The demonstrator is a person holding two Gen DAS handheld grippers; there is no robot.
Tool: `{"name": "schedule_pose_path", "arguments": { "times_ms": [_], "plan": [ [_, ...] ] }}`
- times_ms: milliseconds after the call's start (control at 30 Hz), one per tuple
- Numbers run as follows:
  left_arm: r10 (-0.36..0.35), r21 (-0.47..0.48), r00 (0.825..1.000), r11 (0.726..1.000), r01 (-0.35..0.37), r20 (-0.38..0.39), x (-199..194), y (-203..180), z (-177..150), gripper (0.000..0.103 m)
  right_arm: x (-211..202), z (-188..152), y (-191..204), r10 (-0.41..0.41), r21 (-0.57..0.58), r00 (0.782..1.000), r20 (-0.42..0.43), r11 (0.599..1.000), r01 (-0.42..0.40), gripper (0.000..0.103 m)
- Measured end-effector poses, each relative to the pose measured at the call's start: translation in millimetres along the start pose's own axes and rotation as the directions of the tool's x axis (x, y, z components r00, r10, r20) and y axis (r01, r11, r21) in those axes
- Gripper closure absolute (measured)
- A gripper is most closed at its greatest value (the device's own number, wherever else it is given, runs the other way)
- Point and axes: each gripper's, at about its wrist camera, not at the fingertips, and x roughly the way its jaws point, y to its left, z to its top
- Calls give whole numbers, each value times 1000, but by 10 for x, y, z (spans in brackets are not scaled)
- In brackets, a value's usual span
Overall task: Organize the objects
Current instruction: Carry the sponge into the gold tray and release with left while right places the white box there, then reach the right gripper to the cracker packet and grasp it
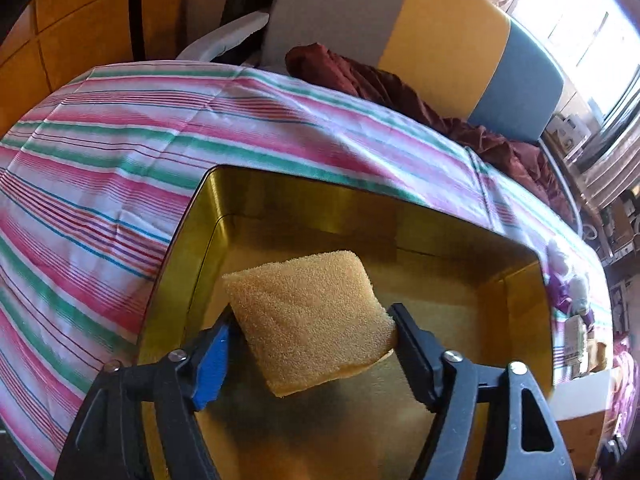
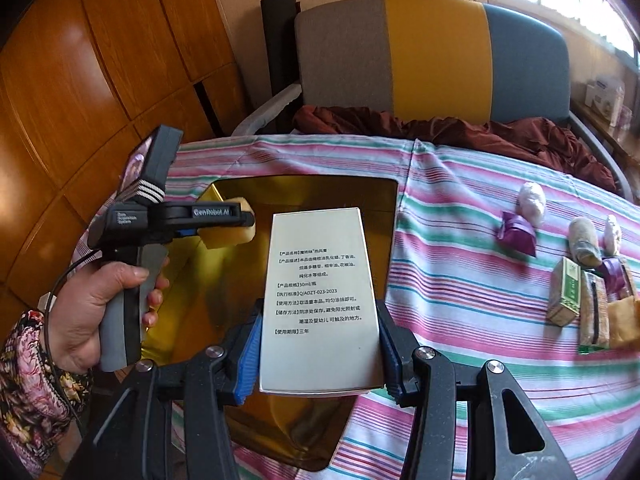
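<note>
My left gripper (image 1: 312, 328) is shut on a yellow sponge (image 1: 308, 320) and holds it above the inside of a gold tin box (image 1: 240, 196). The right wrist view shows that gripper (image 2: 244, 220) with the sponge (image 2: 228, 236) over the gold tin's (image 2: 360, 188) left side. My right gripper (image 2: 318, 344) is shut on a white printed carton (image 2: 320, 288) and holds it over the tin's right half.
A striped cloth (image 2: 460, 280) covers the table. Small packets, a purple wrapped piece (image 2: 516, 234) and a green box (image 2: 566, 292) lie at the right. A chair (image 2: 436, 56) with dark red fabric (image 2: 480, 128) stands behind the table.
</note>
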Motion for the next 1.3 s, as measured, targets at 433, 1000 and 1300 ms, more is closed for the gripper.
{"name": "schedule_pose_path", "arguments": {
  "times_ms": [433, 1000, 1300],
  "plan": [
    [-25, -96, 976, 994, 47, 218, -804, 239, -476, 25, 432, 171, 73, -40, 30, 999, -36, 999, 41, 52],
    [-67, -106, 973, 990, 92, 220, -911, 174, -1046, 25, 940, 613, 41, -255, 68, 966, -44, 964, 258, 42],
    [-77, -105, 975, 989, 101, 210, -874, 116, -1121, 25, 523, 520, -162, -214, 177, 976, 48, 963, 202, 26]
  ]
}}
